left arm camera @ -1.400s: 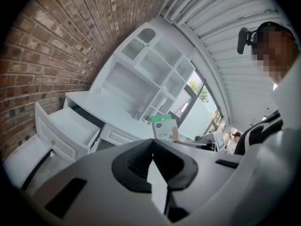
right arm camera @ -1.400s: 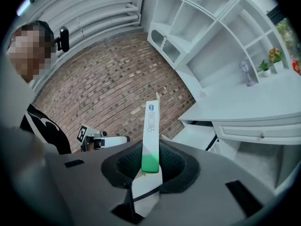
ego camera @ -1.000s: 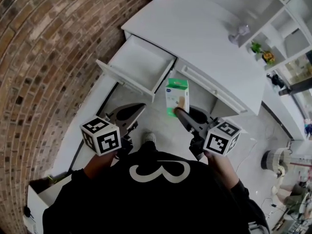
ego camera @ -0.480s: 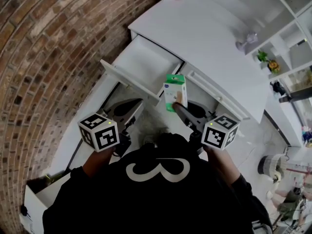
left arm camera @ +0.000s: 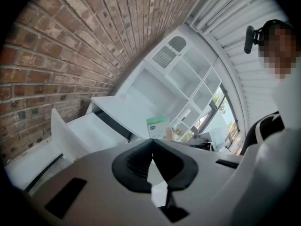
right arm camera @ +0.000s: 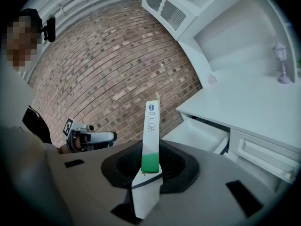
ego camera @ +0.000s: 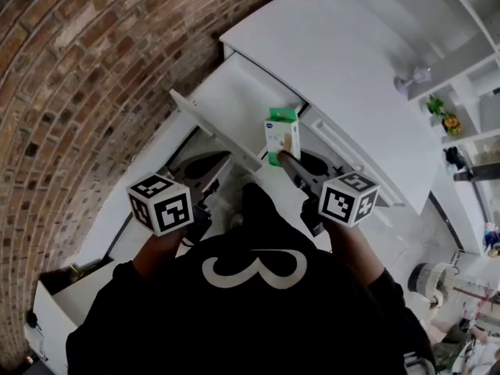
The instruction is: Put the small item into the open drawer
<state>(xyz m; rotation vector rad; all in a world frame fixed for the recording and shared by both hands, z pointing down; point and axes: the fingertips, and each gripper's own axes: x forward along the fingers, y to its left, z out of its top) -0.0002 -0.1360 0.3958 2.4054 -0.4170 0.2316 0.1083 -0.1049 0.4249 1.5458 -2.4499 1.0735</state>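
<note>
1. We see the small white-and-green cardboard box (ego camera: 282, 135) standing upright between the jaws of the right gripper (ego camera: 283, 159). The jaws pinch its green lower end and stand only a narrow way apart, as wide as the box is thin.
2. In the head view the box is up in the air at the front right corner of the open white drawer (ego camera: 234, 104); it isn't lying inside the drawer.
3. The left gripper (ego camera: 225, 159) hangs apart from the box, to its left, on the near side of the drawer's front panel. Its jaws meet at the tips and have nothing between them.
4. The head view gives us the box's broad face. The right gripper view shows it edge-on instead, a thin strip with blue print on the narrow side.
5. The right gripper view also shows us the left gripper from the side against the red brick wall (right arm camera: 108, 74), and a small lilac lamp (right arm camera: 283, 62) on the white desk top (right arm camera: 254, 102).
6. The left gripper view puts the box beyond its own closed tips, with white shelves (left arm camera: 188, 86) behind it.
</note>
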